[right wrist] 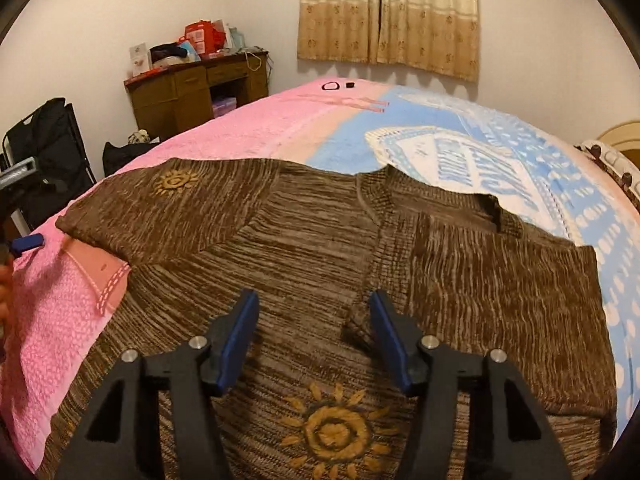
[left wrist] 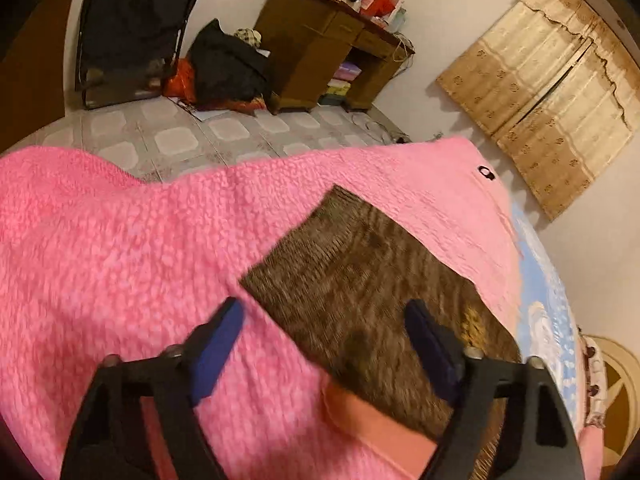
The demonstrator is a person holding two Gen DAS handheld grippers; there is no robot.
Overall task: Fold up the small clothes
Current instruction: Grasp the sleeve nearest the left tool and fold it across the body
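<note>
A brown knitted cardigan (right wrist: 312, 264) with orange sun motifs lies flat on the bed, front up, its left sleeve folded across the chest. My right gripper (right wrist: 314, 316) is open and empty, just above the cardigan's front opening. My left gripper (left wrist: 324, 320) is open and empty, above the end of the brown sleeve (left wrist: 352, 276) on the pink blanket (left wrist: 120, 260). Its blue fingertip (right wrist: 26, 242) shows at the left edge of the right wrist view.
The pink blanket (right wrist: 52, 320) and a blue-and-white patterned cover (right wrist: 460, 160) lie on the bed. A wooden desk (left wrist: 320, 44) with clutter, a dark bag (left wrist: 228, 64) and a curtained window (right wrist: 388, 12) are beyond the bed. The floor is tiled (left wrist: 180, 136).
</note>
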